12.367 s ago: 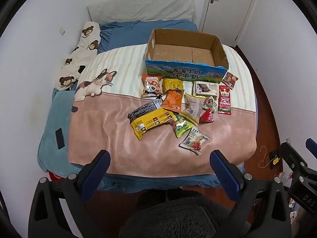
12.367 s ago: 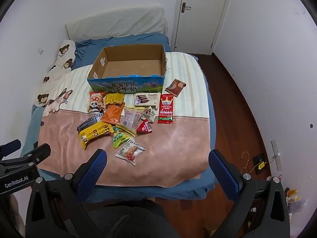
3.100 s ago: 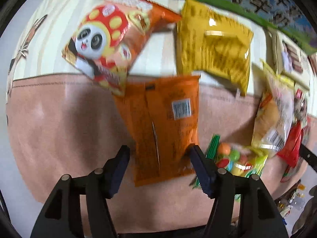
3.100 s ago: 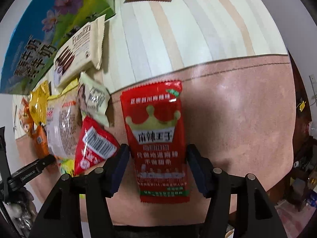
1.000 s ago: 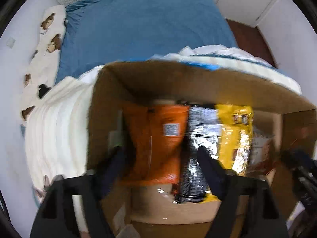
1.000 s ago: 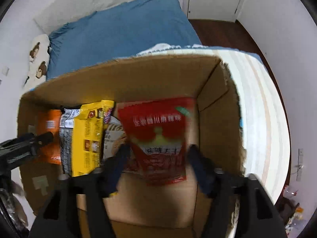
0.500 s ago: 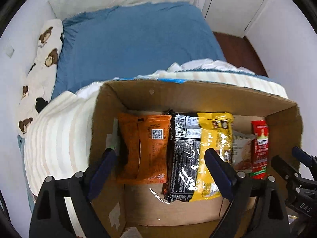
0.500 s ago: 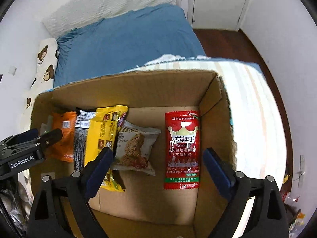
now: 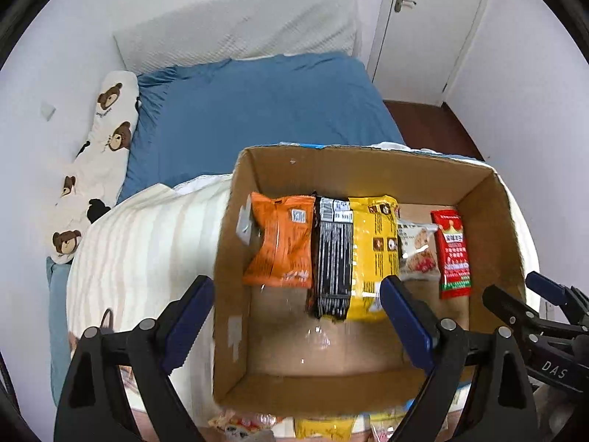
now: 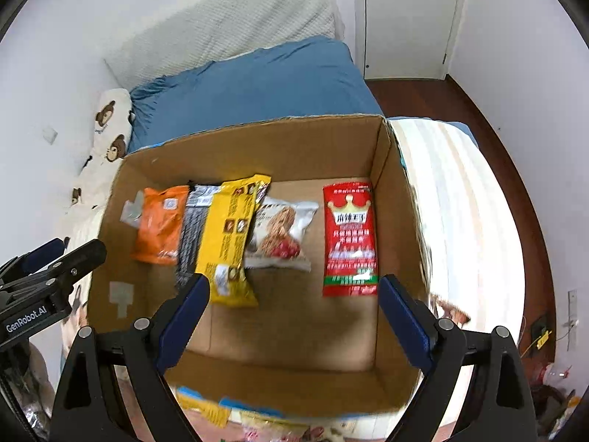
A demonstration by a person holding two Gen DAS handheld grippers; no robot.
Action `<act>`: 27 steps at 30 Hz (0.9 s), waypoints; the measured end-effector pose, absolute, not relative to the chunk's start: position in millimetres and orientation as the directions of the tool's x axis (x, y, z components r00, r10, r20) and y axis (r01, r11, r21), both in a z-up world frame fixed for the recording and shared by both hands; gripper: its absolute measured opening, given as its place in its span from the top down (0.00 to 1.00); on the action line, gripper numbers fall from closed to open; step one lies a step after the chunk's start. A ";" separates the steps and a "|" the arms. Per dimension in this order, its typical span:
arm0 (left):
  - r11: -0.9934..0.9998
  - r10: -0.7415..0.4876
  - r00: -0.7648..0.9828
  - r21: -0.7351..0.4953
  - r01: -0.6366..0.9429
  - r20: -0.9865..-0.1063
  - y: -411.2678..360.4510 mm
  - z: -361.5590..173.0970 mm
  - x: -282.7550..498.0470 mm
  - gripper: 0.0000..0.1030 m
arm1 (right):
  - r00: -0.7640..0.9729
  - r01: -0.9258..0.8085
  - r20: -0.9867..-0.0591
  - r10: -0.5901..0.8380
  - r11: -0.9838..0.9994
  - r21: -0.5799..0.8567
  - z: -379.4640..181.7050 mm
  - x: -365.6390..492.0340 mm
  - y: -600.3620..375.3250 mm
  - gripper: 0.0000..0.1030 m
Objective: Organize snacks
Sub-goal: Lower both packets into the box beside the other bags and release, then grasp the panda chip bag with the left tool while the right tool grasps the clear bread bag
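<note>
- Two grippers hang above the cardboard box (image 9: pixel 235 221), each pointing steeply down into it.
- Left gripper (image 9: pixel 296 316): fingers (image 9: pixel 187 316) stand wide apart, nothing between the pads.
- Right gripper (image 10: pixel 292 315): fingers (image 10: pixel 403 318) stand wide apart, nothing between the pads.
- Beyond the left fingertips, on the box floor: orange packet (image 9: pixel 281 245), with the black packet (image 9: pixel 331 254) touching its right side.
- Yellow packet (image 9: pixel 371 250) overlaps the black one, just past the left gripper's right finger.
- Beyond the right fingertips: red packet (image 10: pixel 349 237) lies flat near the right wall of the box.
- White cookie packet (image 10: pixel 285 234) lies between the yellow and red packets, its left edge under the yellow one.
- Farther out: the box rests on a striped blanket (image 9: pixel 147 243), with blue bedding (image 9: pixel 257 110) behind it.
- Below the fingers, outside the near wall of the box, more snack packets (image 9: pixel 324 429) show, partly hidden.
</note>
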State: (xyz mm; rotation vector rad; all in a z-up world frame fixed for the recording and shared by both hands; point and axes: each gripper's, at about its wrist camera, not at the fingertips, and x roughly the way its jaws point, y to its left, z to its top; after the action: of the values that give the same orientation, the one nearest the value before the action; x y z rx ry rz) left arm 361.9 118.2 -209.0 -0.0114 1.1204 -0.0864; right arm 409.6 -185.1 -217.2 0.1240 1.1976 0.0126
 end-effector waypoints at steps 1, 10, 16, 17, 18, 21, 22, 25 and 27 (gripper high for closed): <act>0.996 -0.080 0.439 -0.058 0.062 -0.895 119.7 -205.6 355.3 0.10 | 0.375 0.051 -0.924 0.070 0.994 0.096 -214.9 402.8 -183.7 0.08; 0.996 -0.082 0.525 -0.052 0.071 -0.847 124.7 -169.9 290.7 0.11 | 0.445 0.029 -0.892 0.083 0.994 0.107 -181.6 344.8 -176.5 0.08; 0.995 -0.094 0.565 -0.058 0.080 -0.820 127.9 -148.6 256.8 0.11 | 0.492 0.022 -0.865 0.100 0.992 0.127 -150.3 307.7 -175.0 0.08; 0.995 -0.097 0.568 -0.061 0.083 -0.818 127.8 -146.7 250.4 0.11 | 0.497 0.022 -0.862 0.099 0.992 0.127 -146.2 302.1 -174.8 0.08; 0.995 -0.100 0.569 -0.063 0.083 -0.816 128.5 -145.3 245.8 0.11 | 0.502 0.023 -0.859 0.099 0.991 0.128 -142.3 294.9 -175.0 0.08; 0.994 -0.105 0.569 -0.069 0.084 -0.816 130.5 -145.2 229.6 0.11 | 0.502 0.027 -0.859 0.103 0.991 0.135 -137.3 276.8 -174.3 0.08; 0.994 -0.105 0.563 -0.072 0.080 -0.819 132.3 -147.6 223.3 0.11 | 0.497 0.037 -0.861 0.106 0.989 0.142 -138.5 268.8 -175.6 0.08; 0.995 -0.094 0.536 -0.071 0.063 -0.839 136.4 -162.6 205.1 0.11 | 0.463 0.062 -0.878 0.123 0.983 0.171 -151.7 248.6 -180.5 0.08; 0.996 -0.084 0.504 -0.070 0.047 -0.860 140.4 -180.3 193.7 0.11 | 0.430 0.083 -0.891 0.148 0.976 0.202 -168.6 234.5 -184.3 0.08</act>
State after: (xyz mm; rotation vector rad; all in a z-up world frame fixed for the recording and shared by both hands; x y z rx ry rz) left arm 193.7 140.4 -180.3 -0.0387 1.0396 -0.0792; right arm 234.5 -184.3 -168.6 0.2292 1.1282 0.0409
